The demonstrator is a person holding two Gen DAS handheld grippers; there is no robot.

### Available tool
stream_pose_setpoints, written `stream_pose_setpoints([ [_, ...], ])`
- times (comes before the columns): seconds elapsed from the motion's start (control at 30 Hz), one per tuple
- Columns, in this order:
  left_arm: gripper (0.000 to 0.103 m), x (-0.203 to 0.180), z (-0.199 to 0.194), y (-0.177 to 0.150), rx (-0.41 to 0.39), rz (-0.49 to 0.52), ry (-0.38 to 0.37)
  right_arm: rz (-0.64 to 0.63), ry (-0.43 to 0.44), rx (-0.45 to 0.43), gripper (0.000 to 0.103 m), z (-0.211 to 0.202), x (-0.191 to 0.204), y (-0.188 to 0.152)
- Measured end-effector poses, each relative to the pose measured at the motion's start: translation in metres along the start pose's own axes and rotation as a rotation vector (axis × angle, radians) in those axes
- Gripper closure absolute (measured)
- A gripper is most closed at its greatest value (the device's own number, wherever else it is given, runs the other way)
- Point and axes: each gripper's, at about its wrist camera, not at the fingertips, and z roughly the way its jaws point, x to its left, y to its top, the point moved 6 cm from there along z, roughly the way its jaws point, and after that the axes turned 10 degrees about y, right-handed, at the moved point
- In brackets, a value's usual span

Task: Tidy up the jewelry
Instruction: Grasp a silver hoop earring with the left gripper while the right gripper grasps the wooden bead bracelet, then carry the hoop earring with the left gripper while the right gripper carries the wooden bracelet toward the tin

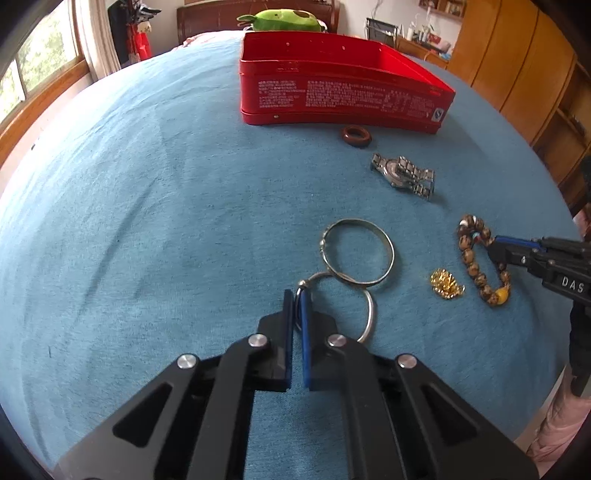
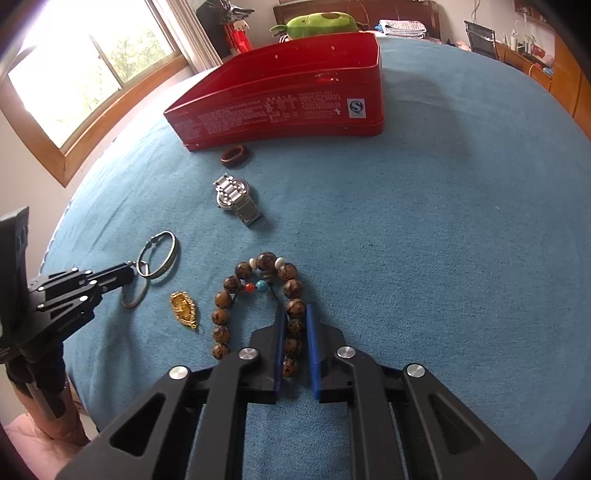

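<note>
Left gripper (image 1: 295,306) jaws clenched on thin silver bangle (image 1: 364,317), 6 o'clock of second bangle (image 1: 356,254) on bed (image 1: 147,221). Rigid, light, slick metal; rim grip suits.

Right gripper (image 2: 295,325) jaws clamped on bead bracelet (image 2: 258,306): limp strand, likely to dangle. Red tin (image 2: 288,107) at 12 o'clock.

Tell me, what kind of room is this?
Most likely a bedroom: a wooden headboard behind the blue-covered bed, a green plush toy by it, and wooden wardrobes along the wall.
</note>
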Motion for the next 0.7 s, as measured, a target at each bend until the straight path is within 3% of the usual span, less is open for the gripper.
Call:
stream_pose_setpoints([
  [0.13, 0.101, 0.006, -0.003, -0.002, -0.002, -0.037, -0.031, 0.009, 0.036, -0.026, 0.092, -0.010, -0.001, 0.002],
  [0.7, 0.102, 0.032, -0.046, 0.025, -0.099, -0.078, -0.026, -0.049, 0.063, -0.116, 0.092, -0.049, 0.016, 0.042],
])
